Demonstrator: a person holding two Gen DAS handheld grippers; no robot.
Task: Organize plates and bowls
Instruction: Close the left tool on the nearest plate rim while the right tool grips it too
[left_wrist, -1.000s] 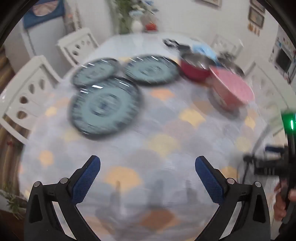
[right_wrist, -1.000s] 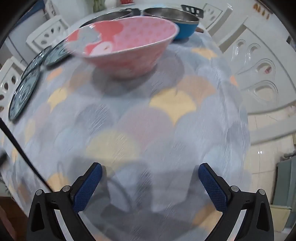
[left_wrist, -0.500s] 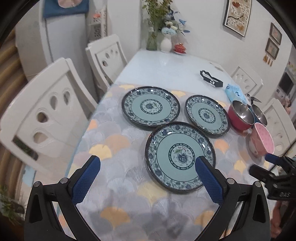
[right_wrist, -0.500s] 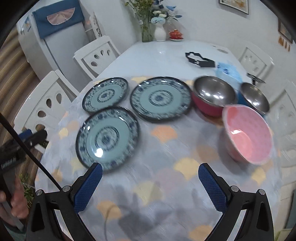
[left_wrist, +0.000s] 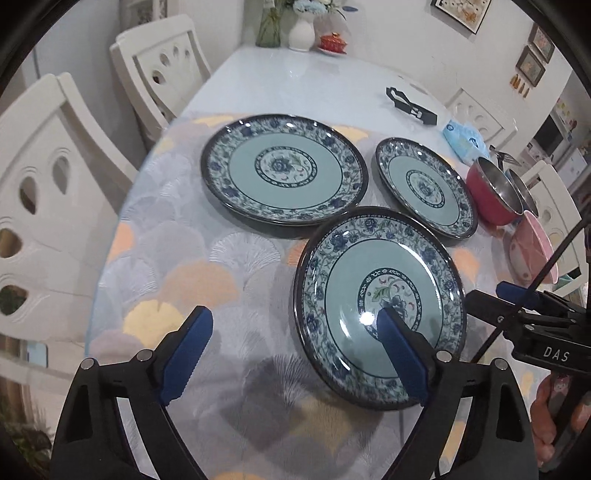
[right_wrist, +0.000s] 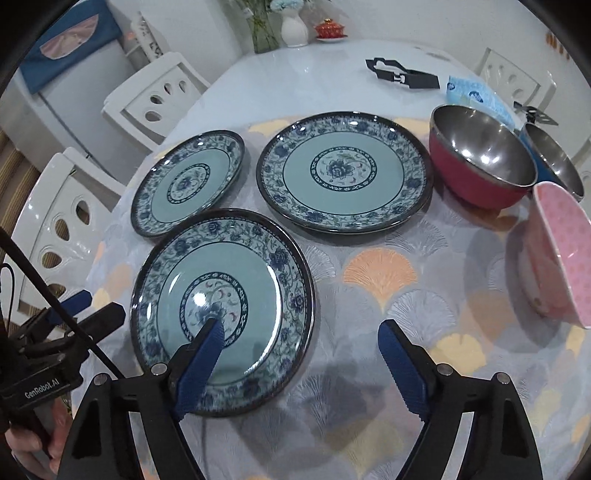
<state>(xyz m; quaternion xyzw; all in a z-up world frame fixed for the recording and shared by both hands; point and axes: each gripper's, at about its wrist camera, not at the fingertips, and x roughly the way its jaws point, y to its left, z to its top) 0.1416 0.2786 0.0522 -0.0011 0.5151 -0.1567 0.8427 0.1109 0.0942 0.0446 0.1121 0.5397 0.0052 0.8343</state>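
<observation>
Three blue-green floral plates lie on the patterned tablecloth: a near plate (left_wrist: 380, 295) (right_wrist: 221, 310), a far left plate (left_wrist: 284, 168) (right_wrist: 188, 182) and a far right plate (left_wrist: 424, 184) (right_wrist: 345, 170). A red steel bowl (right_wrist: 480, 162) (left_wrist: 493, 195), a blue steel bowl (right_wrist: 554, 162) and a pink bowl (right_wrist: 561, 254) (left_wrist: 532, 251) stand to the right. My left gripper (left_wrist: 295, 350) is open and empty, its right finger over the near plate. My right gripper (right_wrist: 301, 362) is open and empty, its left finger over the same plate.
White chairs (left_wrist: 55, 192) (right_wrist: 159, 99) ring the table. A black clip (right_wrist: 402, 74), a blue packet (right_wrist: 476, 96), a vase (right_wrist: 293, 26) and a small red pot (right_wrist: 330, 29) sit on the bare far end of the table (right_wrist: 314, 81).
Both grippers have come lower and closer to the near plate. The left view has swung left from the bowls to the plates; the right view has swung from the pink bowl to the plates.
</observation>
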